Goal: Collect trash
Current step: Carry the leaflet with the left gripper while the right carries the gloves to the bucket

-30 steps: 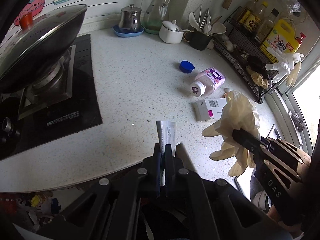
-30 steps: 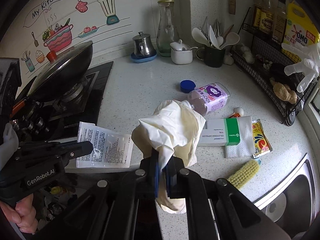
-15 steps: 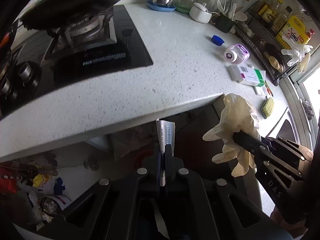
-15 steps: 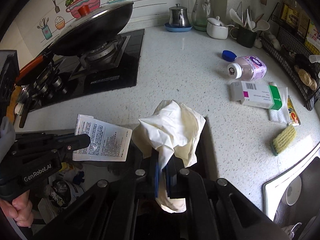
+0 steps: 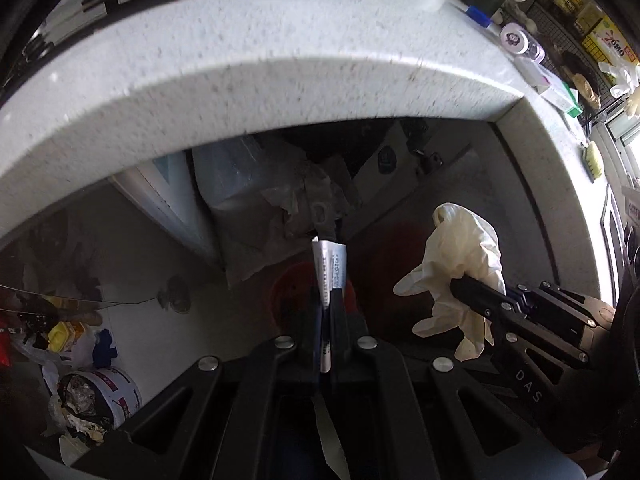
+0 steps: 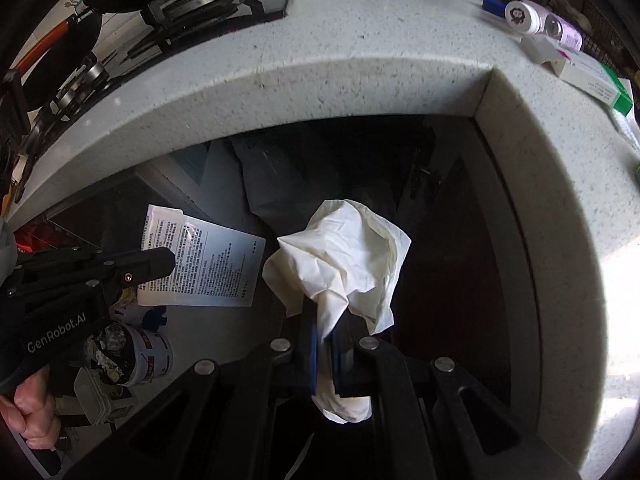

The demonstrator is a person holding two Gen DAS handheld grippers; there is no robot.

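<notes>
Left gripper (image 5: 329, 308) clamped on flat white printed paper sachet (image 5: 330, 268); right gripper (image 6: 325, 336) clamped on crumpled cream latex glove (image 6: 340, 256). Both point down below the speckled white stone countertop (image 5: 240, 64) edge, glove beside sachet, over the dark under-counter gap.

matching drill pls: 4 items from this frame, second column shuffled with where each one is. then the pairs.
1. printed leaflet
2. cream glove
3. green-ended box
4. white bucket

A. on the countertop
B. clamped in the right gripper
C. on the floor, stuffed with rubbish
D. clamped in the left gripper

Pairs: 1-D, 2-B, 3-A, 4-C
</notes>
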